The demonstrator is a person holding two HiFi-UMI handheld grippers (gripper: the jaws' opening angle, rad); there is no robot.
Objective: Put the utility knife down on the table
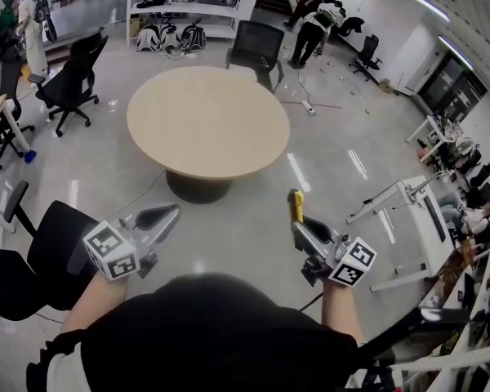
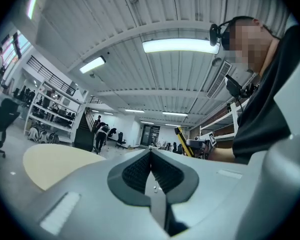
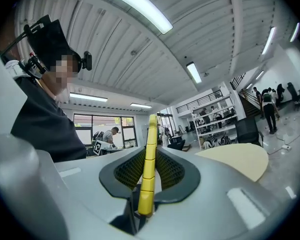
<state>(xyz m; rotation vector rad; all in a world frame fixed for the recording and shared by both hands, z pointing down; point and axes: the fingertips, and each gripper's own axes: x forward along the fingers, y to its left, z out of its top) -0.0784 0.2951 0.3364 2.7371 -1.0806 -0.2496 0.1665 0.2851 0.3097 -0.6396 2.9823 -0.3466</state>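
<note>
A yellow utility knife (image 1: pixel 295 204) stands upright in my right gripper (image 1: pixel 300 223), which is shut on it; in the right gripper view the knife (image 3: pixel 151 134) runs up between the two dark pads (image 3: pixel 172 171). My left gripper (image 1: pixel 170 216) is shut with nothing in it, its pads (image 2: pixel 137 171) meeting at the tips. Both grippers are held level in front of the person, short of the round beige table (image 1: pixel 208 121). The table shows bare at the left of the left gripper view (image 2: pixel 47 164) and at the right of the right gripper view (image 3: pixel 237 159).
Black office chairs stand behind the table (image 1: pixel 256 47), at the left (image 1: pixel 72 84) and close at the lower left (image 1: pixel 33 260). White desk frames (image 1: pixel 408 219) line the right side. A shelf unit (image 1: pixel 188 6) and several people are at the back.
</note>
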